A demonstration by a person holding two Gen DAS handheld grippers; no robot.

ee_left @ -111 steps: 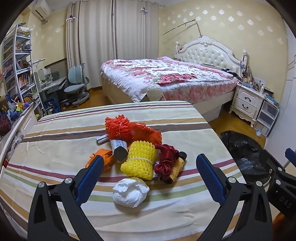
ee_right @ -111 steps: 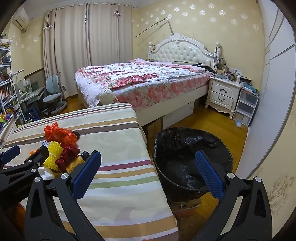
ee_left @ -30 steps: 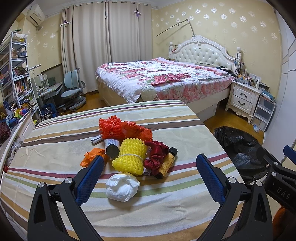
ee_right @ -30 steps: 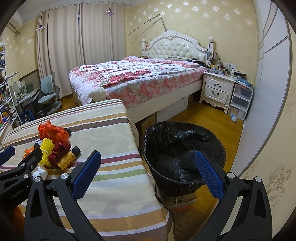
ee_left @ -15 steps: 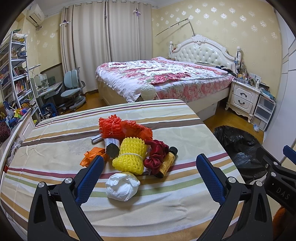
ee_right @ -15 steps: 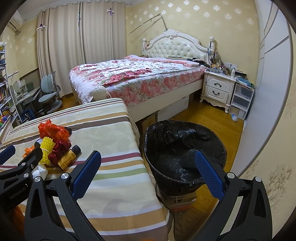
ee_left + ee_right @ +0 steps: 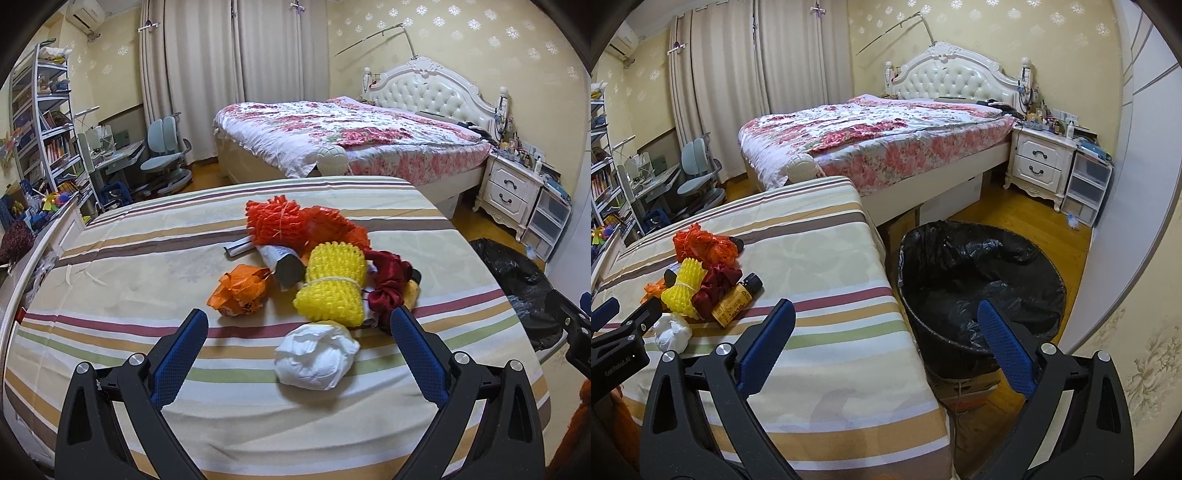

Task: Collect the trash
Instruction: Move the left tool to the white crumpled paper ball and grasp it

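Your left gripper [image 7: 298,332] stands wide open over the white paper wad [image 7: 317,354], not touching it. Your right gripper [image 7: 885,322], empty, is closing beside the black-lined bin [image 7: 979,291]. Remaining trash lies on the striped table [image 7: 129,266].

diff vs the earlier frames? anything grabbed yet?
Nothing grabbed. The left tool has come forward and down toward the trash pile; the white wad now lies just ahead of its open tips. The right tool dipped slightly over the table edge and its jaws are closing, with nothing between them. The pile, the striped tablecloth and the black bin are unchanged.
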